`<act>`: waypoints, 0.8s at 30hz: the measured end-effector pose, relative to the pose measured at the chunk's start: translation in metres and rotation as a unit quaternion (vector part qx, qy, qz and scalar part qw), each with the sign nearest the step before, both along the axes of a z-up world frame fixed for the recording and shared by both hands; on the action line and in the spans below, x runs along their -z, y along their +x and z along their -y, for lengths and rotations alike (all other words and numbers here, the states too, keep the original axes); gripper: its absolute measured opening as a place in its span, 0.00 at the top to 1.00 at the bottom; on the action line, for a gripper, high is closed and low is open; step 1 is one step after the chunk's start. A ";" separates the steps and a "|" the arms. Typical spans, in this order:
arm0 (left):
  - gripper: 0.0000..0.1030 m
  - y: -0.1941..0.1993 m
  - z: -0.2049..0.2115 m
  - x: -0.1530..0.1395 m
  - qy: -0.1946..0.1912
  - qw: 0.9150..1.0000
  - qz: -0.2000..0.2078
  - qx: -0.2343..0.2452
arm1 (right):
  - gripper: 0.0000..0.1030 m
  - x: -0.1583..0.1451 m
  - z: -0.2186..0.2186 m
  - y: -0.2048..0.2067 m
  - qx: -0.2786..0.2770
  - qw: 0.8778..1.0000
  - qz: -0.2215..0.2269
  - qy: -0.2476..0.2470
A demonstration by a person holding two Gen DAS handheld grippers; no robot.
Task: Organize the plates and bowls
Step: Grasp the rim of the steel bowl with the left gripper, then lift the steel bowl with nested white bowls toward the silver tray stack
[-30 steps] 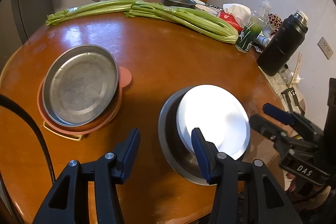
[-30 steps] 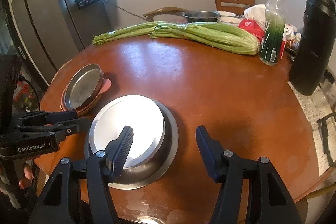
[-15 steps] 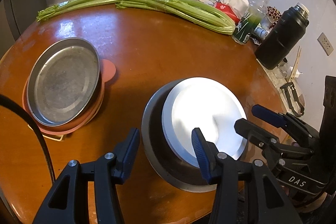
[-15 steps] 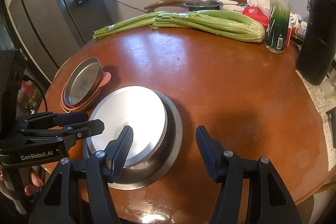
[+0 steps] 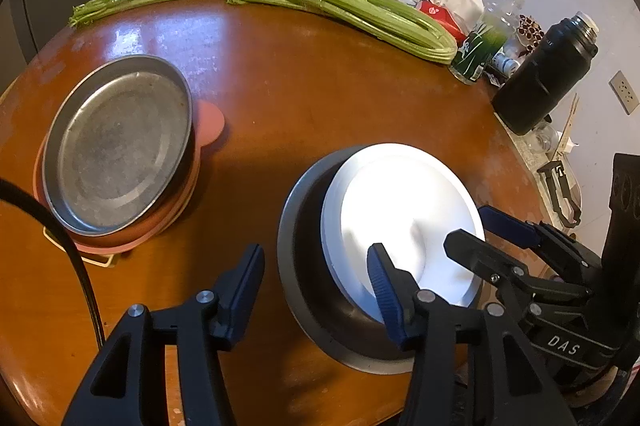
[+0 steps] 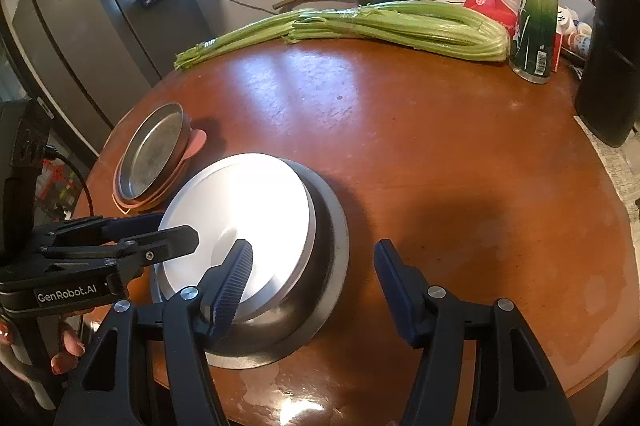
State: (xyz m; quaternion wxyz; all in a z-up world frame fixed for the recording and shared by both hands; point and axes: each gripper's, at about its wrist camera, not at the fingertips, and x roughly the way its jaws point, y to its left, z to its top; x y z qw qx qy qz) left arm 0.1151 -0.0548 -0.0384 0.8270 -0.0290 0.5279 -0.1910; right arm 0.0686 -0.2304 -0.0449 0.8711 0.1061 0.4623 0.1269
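While its fingers were opening, the left gripper straddled the steel bowl's near rim. The right gripper hovered wide and empty beside the white plate.

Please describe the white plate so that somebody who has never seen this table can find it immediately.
On the round wooden table, look at the near edge, in front of the long celery. There a wide metal bowl holds the white plate, which sits in it on a slant. It is the only white dish at this edge; the neighbouring stack has a grey metal plate on a pink dish.
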 end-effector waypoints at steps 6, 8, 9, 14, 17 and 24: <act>0.48 0.004 0.005 0.005 -0.001 1.000 -0.008 0.004 | 0.37 0.004 -0.001 0.002 -0.003 1.000 -0.005 0.000; 0.48 0.005 0.006 0.006 -0.001 1.000 -0.010 0.003 | 0.37 0.006 -0.002 0.003 -0.004 1.000 -0.007 -0.003; 0.48 0.005 0.007 0.007 0.001 1.000 -0.009 0.004 | 0.37 0.006 -0.002 0.003 -0.005 1.000 -0.008 -0.001; 0.47 0.006 0.011 0.011 0.006 1.000 -0.013 0.009 | 0.37 0.009 -0.004 0.004 -0.010 1.000 -0.011 0.001; 0.48 0.007 0.013 0.012 0.010 1.000 -0.011 0.010 | 0.37 0.011 -0.005 0.006 -0.010 1.000 -0.015 0.002; 0.48 0.008 0.018 0.013 0.026 1.000 -0.003 0.013 | 0.37 0.014 -0.006 0.010 -0.010 1.000 -0.019 0.005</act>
